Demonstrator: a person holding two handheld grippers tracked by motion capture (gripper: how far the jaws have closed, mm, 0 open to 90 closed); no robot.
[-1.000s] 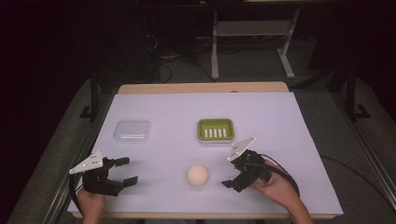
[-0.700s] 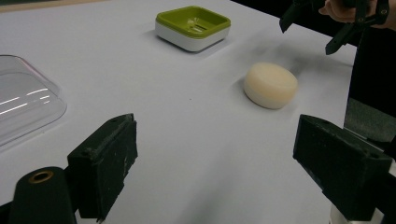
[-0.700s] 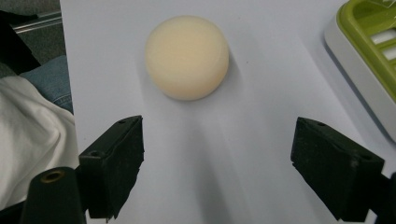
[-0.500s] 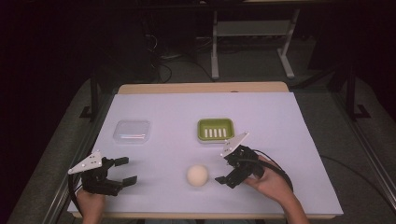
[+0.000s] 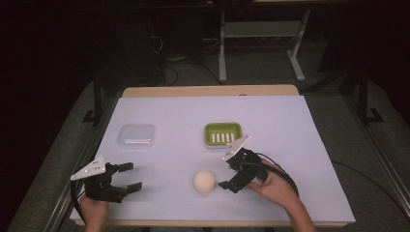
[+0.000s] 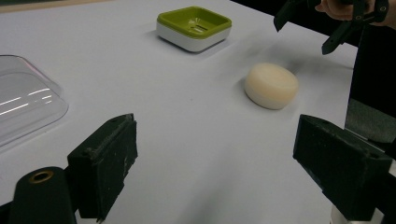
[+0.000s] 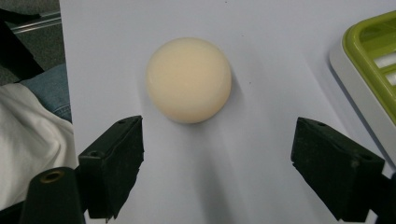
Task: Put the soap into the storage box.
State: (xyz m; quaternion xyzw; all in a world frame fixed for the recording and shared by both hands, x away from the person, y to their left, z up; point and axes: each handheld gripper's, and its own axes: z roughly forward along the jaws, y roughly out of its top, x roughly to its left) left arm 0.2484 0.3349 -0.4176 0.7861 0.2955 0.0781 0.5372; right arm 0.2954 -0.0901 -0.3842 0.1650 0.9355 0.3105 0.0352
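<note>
Nothing is picked up yet: the round soap [image 5: 204, 182] lies free on the worktop [image 5: 290, 125], the right tool [image 5: 228, 175] spread wide just beside it, the left tool [image 5: 128, 177] spread too, well apart from the soap.

Lab or test-room setting, dimly lit. Single work table [image 5: 145, 92] covered with a plain pale sheet [image 5: 290, 125], standing on grey carpet [image 5: 367, 159]. Behind it: a bare metal stand [image 5: 222, 43] and loose cables on the floor [image 5: 169, 63]; surroundings dark, no household furnishings.
</note>
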